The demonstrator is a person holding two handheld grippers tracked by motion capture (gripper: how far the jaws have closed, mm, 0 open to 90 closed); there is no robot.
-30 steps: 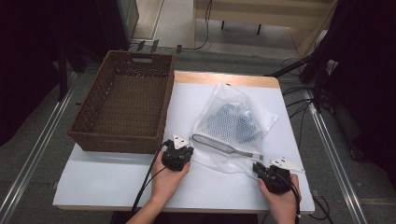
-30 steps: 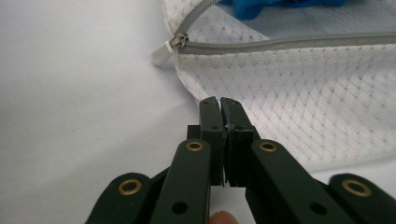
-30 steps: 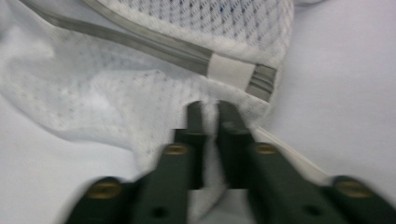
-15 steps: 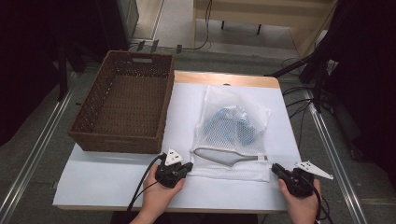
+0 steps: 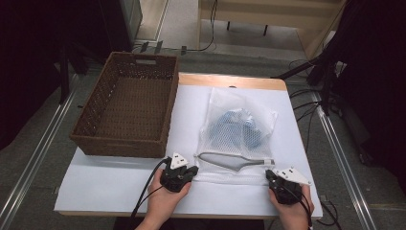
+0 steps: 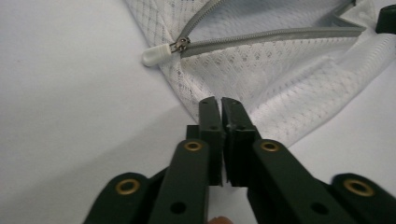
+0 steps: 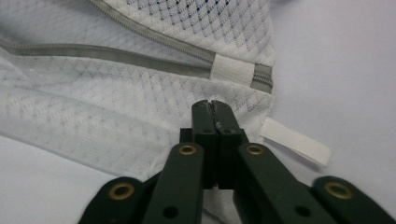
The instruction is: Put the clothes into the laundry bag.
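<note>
Wicker basket (image 5: 125, 111): brown, on the far left part of the white table (image 5: 105, 184); its right wall lies near the bag's left edge, not touching it.
Left hand (image 5: 163, 203): comes in from the near edge, palm over the gripper body, cable trailing off to the near left.
Left gripper (image 5: 190, 172): lies low and level over the table, pointing right and far toward the bag's near-left corner. Jaws clenched together; in the left gripper view (image 6: 220, 103) their tips meet at the mesh hem, and whether any fabric is pinched between them cannot be told.
Mesh laundry bag (image 5: 237, 132): white, flat on the middle of the table, between the two grippers at its near edge; a blue garment (image 5: 234, 128) shows through the mesh in its far half.
Zip (image 5: 230, 160): grey, runs along the bag's near end and gapes open; its white puller (image 6: 156, 53) lies just beyond the left gripper's tips, to their left.
Right hand (image 5: 293, 208): enters from the near edge at the right, wrapped round the gripper body.
Right gripper (image 5: 270, 176): points left and far at the bag's near-right corner. Jaws pressed together; in the right gripper view (image 7: 211, 106) the tips sit on the hem just near the zip's white end tab (image 7: 232, 70), a white loop (image 7: 295, 141) beside them to the right. A grasp on the cloth cannot be made out.
</note>
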